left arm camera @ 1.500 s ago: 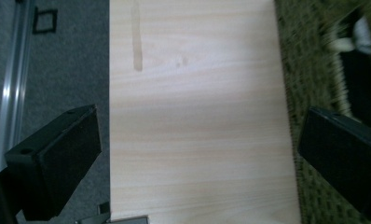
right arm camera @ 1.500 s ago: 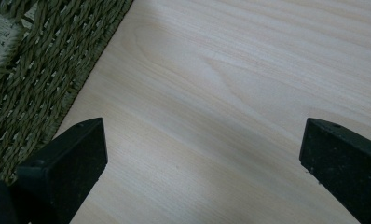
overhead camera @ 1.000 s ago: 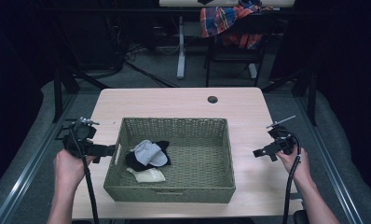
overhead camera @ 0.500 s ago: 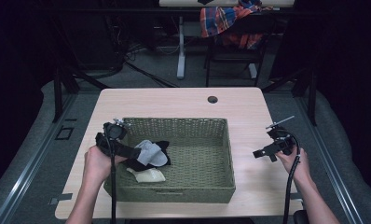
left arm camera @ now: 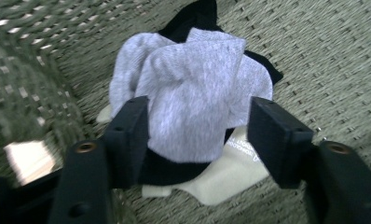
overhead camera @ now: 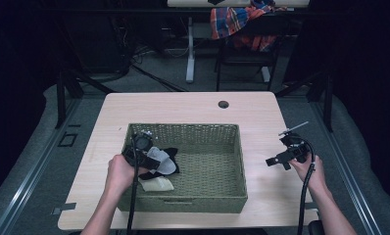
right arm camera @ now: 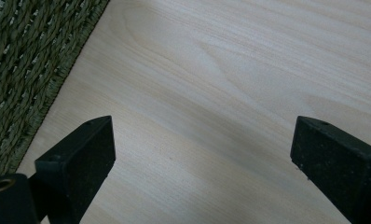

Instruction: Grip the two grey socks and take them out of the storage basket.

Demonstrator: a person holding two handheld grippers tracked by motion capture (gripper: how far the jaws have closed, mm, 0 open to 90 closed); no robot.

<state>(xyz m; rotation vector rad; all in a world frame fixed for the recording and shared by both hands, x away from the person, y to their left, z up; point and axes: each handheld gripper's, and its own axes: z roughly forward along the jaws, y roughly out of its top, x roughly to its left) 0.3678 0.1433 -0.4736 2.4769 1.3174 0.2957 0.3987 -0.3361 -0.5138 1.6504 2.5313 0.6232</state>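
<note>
Left gripper (left arm camera: pixel 200 135) has moved from the tabletop's left edge into the basket (overhead camera: pixel 203 132), jaws spread astride the grey sock (left arm camera: pixel 193 98) near its left wall, likely a pick; right gripper (right arm camera: pixel 202 163) unchanged, open over the tabletop (right arm camera: pixel 230 70).

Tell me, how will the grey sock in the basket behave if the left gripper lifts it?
The grey sock looks soft and crumpled, so it will probably droop. It seems light. It lies on the black sock, which may drag along.
</note>
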